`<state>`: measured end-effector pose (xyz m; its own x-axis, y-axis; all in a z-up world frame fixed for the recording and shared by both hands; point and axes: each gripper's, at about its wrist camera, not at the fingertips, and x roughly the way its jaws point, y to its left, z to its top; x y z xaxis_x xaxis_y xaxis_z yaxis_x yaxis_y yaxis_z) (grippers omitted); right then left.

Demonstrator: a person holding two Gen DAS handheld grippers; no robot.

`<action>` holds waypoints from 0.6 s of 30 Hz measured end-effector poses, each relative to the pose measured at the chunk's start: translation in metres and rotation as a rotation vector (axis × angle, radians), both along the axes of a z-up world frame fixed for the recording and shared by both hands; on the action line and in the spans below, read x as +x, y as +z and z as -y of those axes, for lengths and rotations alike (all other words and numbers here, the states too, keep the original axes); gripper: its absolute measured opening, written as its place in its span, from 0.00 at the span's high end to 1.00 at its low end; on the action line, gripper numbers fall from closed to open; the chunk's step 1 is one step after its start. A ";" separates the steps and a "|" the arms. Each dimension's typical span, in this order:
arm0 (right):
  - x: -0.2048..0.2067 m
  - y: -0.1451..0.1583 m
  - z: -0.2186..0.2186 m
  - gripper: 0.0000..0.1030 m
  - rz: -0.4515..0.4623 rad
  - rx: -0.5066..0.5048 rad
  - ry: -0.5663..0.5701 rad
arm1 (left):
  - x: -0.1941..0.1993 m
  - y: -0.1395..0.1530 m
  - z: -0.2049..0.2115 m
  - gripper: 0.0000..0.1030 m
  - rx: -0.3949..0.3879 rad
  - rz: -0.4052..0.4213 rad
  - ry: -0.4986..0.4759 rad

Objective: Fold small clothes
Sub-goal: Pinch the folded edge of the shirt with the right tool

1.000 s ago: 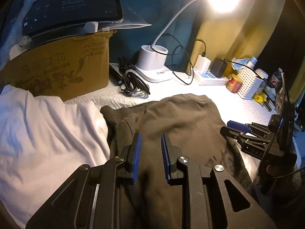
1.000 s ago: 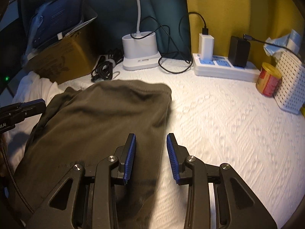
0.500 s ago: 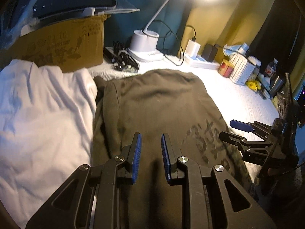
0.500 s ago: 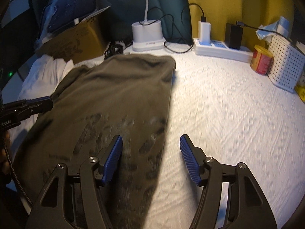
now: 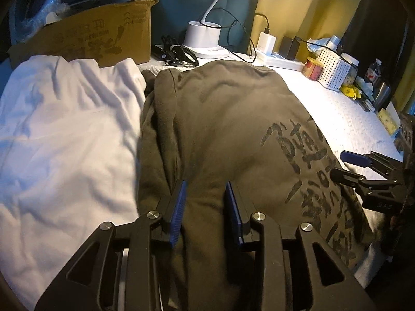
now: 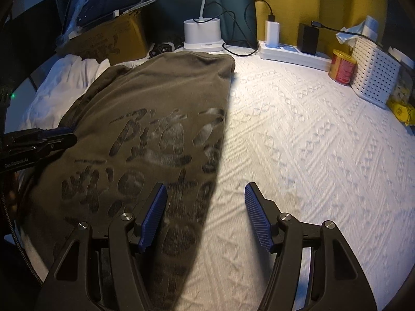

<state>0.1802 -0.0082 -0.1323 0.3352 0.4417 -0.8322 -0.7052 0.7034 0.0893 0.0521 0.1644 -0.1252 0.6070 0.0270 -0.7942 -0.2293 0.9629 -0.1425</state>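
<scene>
Olive-brown shirt [image 5: 228, 129] laid flat on white textured worktop [image 6: 311, 142], dark printed characters facing up. Long axis from near edge toward back wall; far hem close to lamp base [image 6: 202, 35] and power strip [image 6: 290, 53]. Right-hand side edge straight, bare worktop beyond it. Left-hand side bunched into lengthwise folds, touching white garment [image 5: 64, 134] just beside it.

Left tool [image 5: 205, 207] low over near end of shirt, pads parted by a modest gap with a ridge of shirt fabric running between them; actual pinch on cloth not determinable from this view. Fingers aligned along shirt's long axis.

Right tool [image 6: 206, 208] spread wide over shirt's right edge: left pad above printed fabric, right pad above bare worktop, nothing gripped. Also visible at right margin of left wrist view [image 5: 347, 164], pads apart.

Background: cardboard box [image 5: 98, 36] behind white garment, tablet-like screen in plastic wrap resting on top. Coiled black cables [image 5: 176, 54] between box and lamp base. White charger and black adapter plugged into power strip. Red-and-yellow can [image 6: 342, 66] next to white perforated basket [image 6: 373, 77] at far right.
</scene>
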 end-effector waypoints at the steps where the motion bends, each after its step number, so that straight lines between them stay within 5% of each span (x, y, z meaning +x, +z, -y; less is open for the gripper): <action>1: -0.002 0.000 0.001 0.36 -0.001 0.000 -0.002 | -0.001 0.001 0.001 0.70 0.007 -0.001 0.001; 6: -0.013 0.002 0.011 0.36 -0.007 0.007 -0.010 | -0.013 0.008 0.009 0.69 0.032 0.017 0.002; 9: -0.022 0.004 0.016 0.36 -0.006 0.012 -0.009 | -0.024 0.016 0.014 0.46 0.028 0.054 -0.009; 18: -0.046 0.004 0.031 0.36 0.006 -0.002 0.001 | -0.045 -0.002 0.023 0.44 0.013 -0.011 0.016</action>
